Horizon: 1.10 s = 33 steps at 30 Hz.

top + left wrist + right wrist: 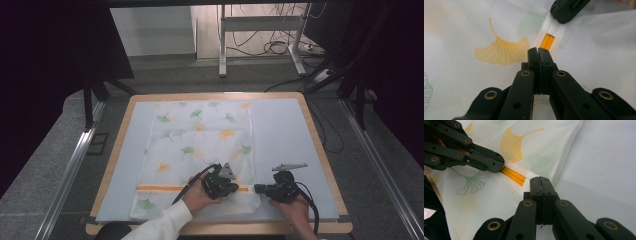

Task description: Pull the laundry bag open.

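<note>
Nearest to me, low in the high view, are my two hands with a gripper in each, both working at the near right corner of the cloth [200, 145]. That cloth, white with green and yellow ginkgo leaves, lies flat on the pale-topped bench [285, 130], its long axis running away from me toward the far edge, and it covers the middle and left of the bench while the right strip stays bare. Across its near end runs an orange stripe [160, 188], side to side, and the coming move turns on this line: both grippers sit on it, facing one another along it. My left gripper [220, 186] is clenched, its tips down on the fabric just inboard of the corner; in the left gripper view the jaws meet with no gap right at a bunched ridge of cloth where the stripe shows. My right gripper [265, 189] is clenched too, lying at the cloth's right edge, the nearer of the two to the corner; in the right gripper view its jaws are pressed together against the hem, though I cannot tell whether fabric is truly pinched. No containers stand on the bench. I judge the corner would be lifted and carried away from me, along the long axis.
</note>
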Available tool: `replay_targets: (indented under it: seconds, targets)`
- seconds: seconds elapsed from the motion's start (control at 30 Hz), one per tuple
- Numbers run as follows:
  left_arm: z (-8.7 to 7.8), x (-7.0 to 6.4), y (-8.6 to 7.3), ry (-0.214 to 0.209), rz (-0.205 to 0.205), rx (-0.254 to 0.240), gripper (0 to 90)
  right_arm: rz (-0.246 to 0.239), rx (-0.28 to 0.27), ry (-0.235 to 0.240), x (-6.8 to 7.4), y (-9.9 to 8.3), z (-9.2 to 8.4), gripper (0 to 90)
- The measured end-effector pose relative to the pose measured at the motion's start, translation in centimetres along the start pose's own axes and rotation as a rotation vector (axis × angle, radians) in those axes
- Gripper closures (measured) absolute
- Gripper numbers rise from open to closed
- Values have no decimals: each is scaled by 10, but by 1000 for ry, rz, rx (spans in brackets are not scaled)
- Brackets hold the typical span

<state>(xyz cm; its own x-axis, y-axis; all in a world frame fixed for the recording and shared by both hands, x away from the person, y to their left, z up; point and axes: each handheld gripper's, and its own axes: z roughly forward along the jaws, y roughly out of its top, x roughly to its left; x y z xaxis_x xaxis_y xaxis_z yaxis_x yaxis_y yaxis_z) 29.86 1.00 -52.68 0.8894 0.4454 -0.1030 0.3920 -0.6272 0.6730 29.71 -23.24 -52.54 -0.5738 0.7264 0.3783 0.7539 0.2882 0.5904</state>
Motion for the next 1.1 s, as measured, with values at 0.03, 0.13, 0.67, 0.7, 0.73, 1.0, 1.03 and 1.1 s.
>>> replay_targets:
  seconds: [0.03,0.13,0.67,0.7,0.73,1.0,1.03,1.1]
  targets:
    - [-1,1,-1,2,3,-1,900,-1,0,0,0,0,0,895]
    - [-3,3,-3,-7,-10,2,900,-5,-1,-1,0,0,0,895]
    - [-12,10,-11,-18,-40,11,900,-12,-5,-3,1,0,0,895]
    - [-13,10,-12,-18,-43,9,900,-12,-4,-3,1,0,0,895]
    - [-13,10,-13,-18,-45,12,900,-14,-3,-3,1,0,0,895]
    - [-16,11,-15,-18,-55,13,900,-25,1,-7,1,0,0,894]
    - [-16,12,-16,-20,-56,13,900,-26,2,-8,2,0,0,894]
    - [-16,12,-16,-22,-57,11,900,-35,8,-14,2,1,0,895]
